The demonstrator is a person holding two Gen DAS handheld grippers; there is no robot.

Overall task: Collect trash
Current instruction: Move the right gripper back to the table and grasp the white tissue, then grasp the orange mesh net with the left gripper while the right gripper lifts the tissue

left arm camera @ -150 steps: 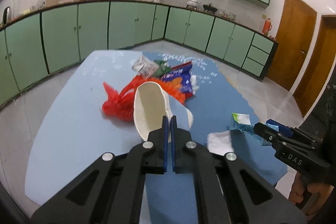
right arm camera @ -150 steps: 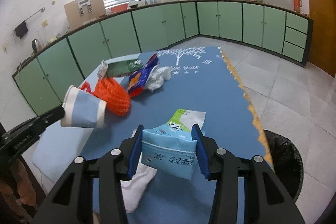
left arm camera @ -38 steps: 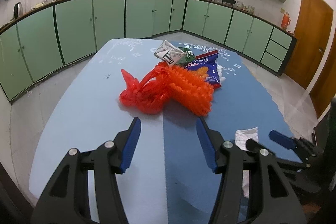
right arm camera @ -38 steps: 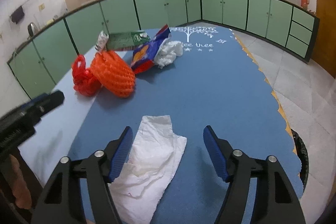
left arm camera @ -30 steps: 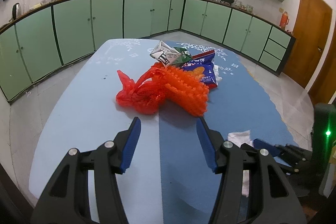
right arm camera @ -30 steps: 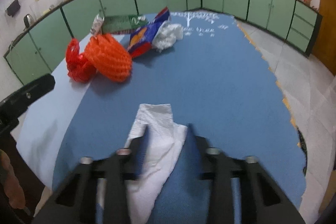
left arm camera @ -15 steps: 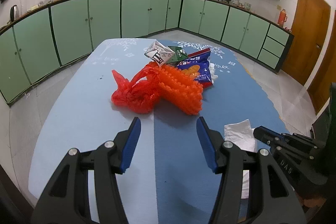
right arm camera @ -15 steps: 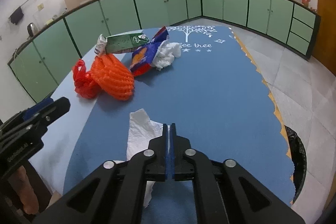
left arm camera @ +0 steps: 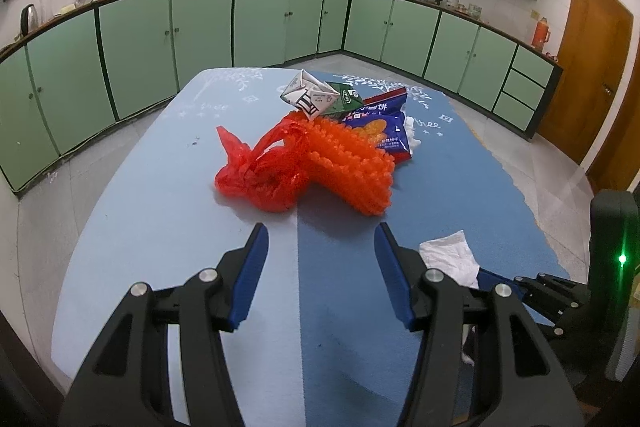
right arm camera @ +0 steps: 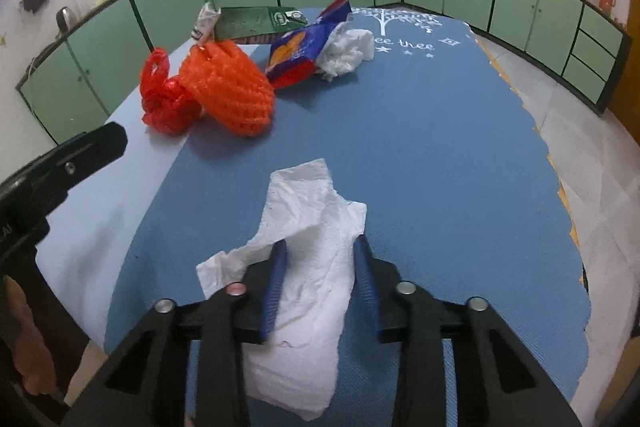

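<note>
Tabletop under a two-tone blue cloth, darker on the right half, paler along the left edge. Lying on it: crumpled white paper towel near the near edge; red plastic bag touching orange mesh netting mid-left; toward the far edge, blue snack packet, green carton, white tissue wad
</note>
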